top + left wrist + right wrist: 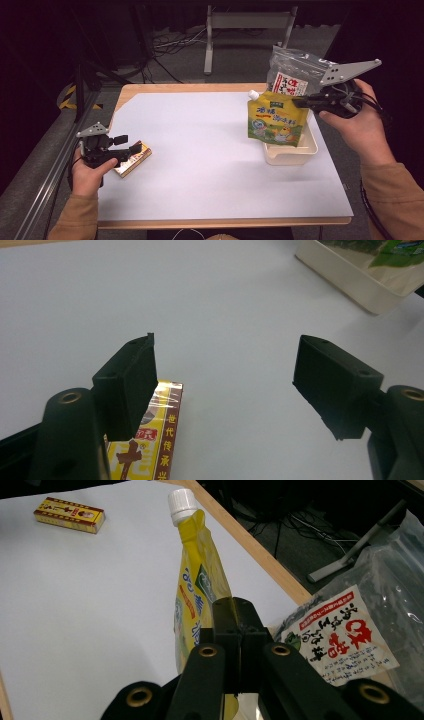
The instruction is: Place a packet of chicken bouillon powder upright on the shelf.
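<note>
Right gripper [301,102]: its jaws are pressing together on the edge of the yellow spouted pouch [276,120], holding it upright over the cream tray [310,148] at the far right of the table [210,165]; in the right gripper view the pads are closing flat on the pouch's side seam.

Left gripper [134,149]: its jaws are standing wide apart and gripping nothing; it is hovering at the near left, with one jaw just over the end of the small yellow box [133,159], which is lying flat on the table.

Clear bag [295,75]: it is standing behind the pouch at the tray's far side, showing a white label with red characters.

Hidden or hard to tell: the pouch is covering much of the tray and the bag's lower part; whether the pouch's bottom is resting in the tray or hanging above it, I cannot tell. The left gripper is covering part of the box.

Count: two grippers, one pouch, one bag, one tray, one box.
</note>
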Demonstrator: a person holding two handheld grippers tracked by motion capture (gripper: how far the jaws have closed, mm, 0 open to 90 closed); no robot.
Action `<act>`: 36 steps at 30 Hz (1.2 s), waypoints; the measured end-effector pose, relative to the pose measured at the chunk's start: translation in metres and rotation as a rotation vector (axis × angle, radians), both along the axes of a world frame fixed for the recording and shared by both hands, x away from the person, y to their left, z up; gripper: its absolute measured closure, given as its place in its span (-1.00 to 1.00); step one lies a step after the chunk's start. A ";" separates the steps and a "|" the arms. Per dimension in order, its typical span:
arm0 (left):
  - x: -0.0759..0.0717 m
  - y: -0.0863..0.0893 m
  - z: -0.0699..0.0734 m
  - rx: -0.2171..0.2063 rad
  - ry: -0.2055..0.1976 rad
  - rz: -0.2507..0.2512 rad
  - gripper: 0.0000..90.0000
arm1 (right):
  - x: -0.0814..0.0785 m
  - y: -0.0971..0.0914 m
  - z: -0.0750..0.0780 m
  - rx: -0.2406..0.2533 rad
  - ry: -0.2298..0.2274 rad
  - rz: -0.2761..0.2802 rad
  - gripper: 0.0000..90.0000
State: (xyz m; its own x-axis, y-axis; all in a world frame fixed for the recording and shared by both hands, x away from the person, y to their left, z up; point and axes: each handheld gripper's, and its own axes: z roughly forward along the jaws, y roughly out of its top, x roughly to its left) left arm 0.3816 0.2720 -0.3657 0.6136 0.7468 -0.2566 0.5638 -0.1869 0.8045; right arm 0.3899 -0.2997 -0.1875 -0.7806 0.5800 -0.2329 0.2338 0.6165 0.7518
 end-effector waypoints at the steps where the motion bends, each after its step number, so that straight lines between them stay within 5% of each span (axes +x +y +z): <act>1: 0.000 0.000 0.000 -0.001 0.001 0.001 -0.42 | 0.001 -0.002 0.000 0.002 0.002 -0.002 1.00; 36: 0.002 0.002 -0.004 0.002 0.020 0.001 -0.42 | 0.013 -0.050 -0.023 0.012 0.011 -0.107 1.00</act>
